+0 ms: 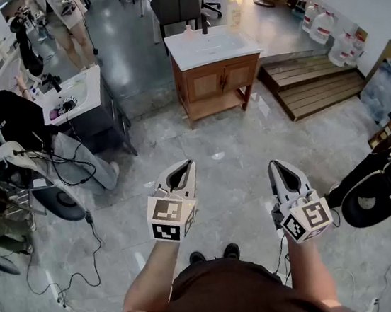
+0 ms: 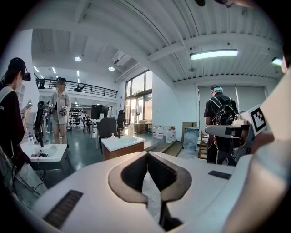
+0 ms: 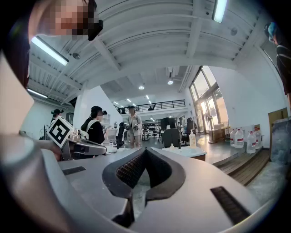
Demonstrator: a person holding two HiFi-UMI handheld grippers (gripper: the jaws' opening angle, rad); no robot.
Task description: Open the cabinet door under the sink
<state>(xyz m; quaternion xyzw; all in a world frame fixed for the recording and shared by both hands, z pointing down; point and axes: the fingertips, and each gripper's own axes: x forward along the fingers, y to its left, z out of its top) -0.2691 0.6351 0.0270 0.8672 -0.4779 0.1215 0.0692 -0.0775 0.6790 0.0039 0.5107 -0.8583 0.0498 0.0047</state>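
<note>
- Far off: brown wooden sink cabinet [image 1: 216, 62], shut.
- Empty, jaws together: left white gripper [image 1: 188, 164], right white gripper [image 1: 277, 164].
- Walk in close, part jaws, pinch cabinet door [image 1: 205, 85] edge squarely.

2 grippers [image 1: 187, 166] [image 1: 277, 166] forward, jaws together.

Dark brown shirt [image 1: 228, 298]; black shoes [image 1: 230, 251]; white left tool [image 1: 190, 163] and right tool [image 1: 275, 165]; black-and-white square-marker cubes [image 1: 168, 219].

The sink cabinet [image 1: 217, 77] stands ahead of me, well apart from my left gripper [image 1: 188, 165] and right gripper [image 1: 277, 166], with a chair [image 1: 177, 6] behind it. Wooden steps [image 1: 311, 85] lie just right of it (jugs [image 1: 321, 27] beyond them). A second sink unit [image 1: 81, 102] stands off to the left.
</note>
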